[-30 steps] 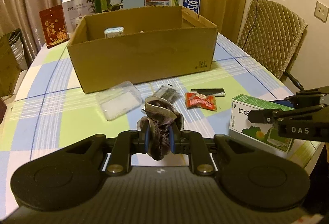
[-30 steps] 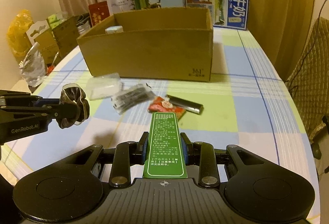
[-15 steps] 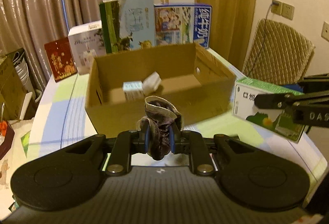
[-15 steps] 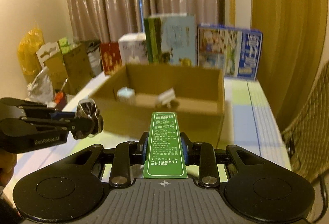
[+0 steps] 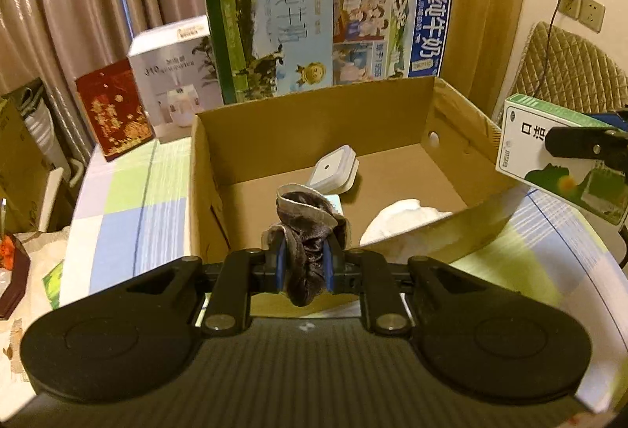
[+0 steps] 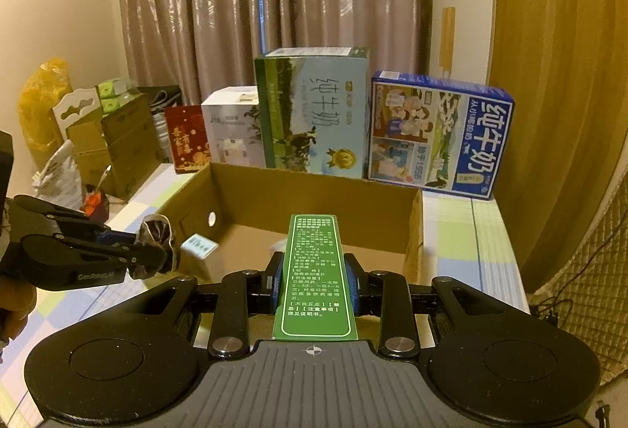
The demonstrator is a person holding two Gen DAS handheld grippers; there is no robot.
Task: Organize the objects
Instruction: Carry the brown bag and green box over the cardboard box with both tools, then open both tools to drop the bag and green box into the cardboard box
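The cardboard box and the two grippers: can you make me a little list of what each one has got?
left hand-held gripper: shut on a dark scrunchie, near the box's front edge
right hand-held gripper: shut on a green carton
box: open top, on the checked tablecloth
inside box: white case, white cloth, small carton
behind box: milk cartons

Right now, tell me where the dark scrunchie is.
The dark scrunchie is pinched in the left tool, at the cardboard box's near-left rim.
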